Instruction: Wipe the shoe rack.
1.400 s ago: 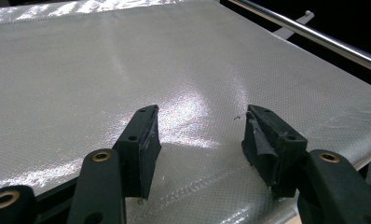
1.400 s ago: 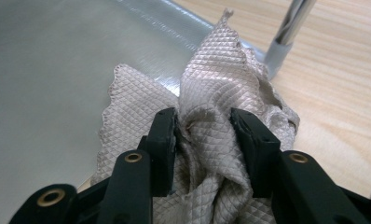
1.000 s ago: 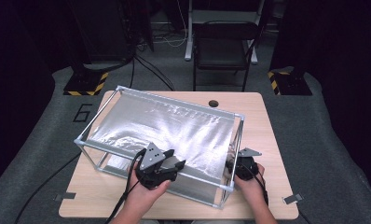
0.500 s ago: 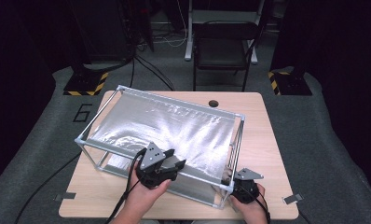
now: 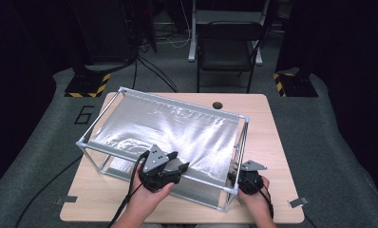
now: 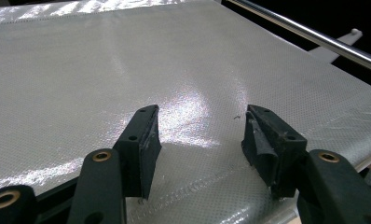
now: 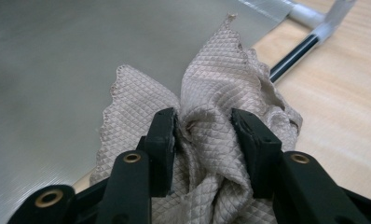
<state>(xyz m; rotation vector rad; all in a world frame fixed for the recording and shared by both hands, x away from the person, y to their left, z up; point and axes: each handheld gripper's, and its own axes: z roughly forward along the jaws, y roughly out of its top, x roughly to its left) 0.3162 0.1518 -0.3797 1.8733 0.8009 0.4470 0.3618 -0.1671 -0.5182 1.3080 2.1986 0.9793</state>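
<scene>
Right gripper (image 7: 200, 126) pinches a bunched cloth (image 7: 221, 93) at the silver sheet's (image 5: 177, 128) near-right corner, by the frame (image 5: 241, 142). Left gripper (image 6: 200, 140) rests wide open, empty, on the sheet. Risk: cloth could snag the frame w/ a loose hold, slip out.

Glaring white off the silver woven sheet (image 6: 188, 100) under overhead light; room beyond lying dark; high view soft, slightly grainy; close cloth folds blurring.
</scene>
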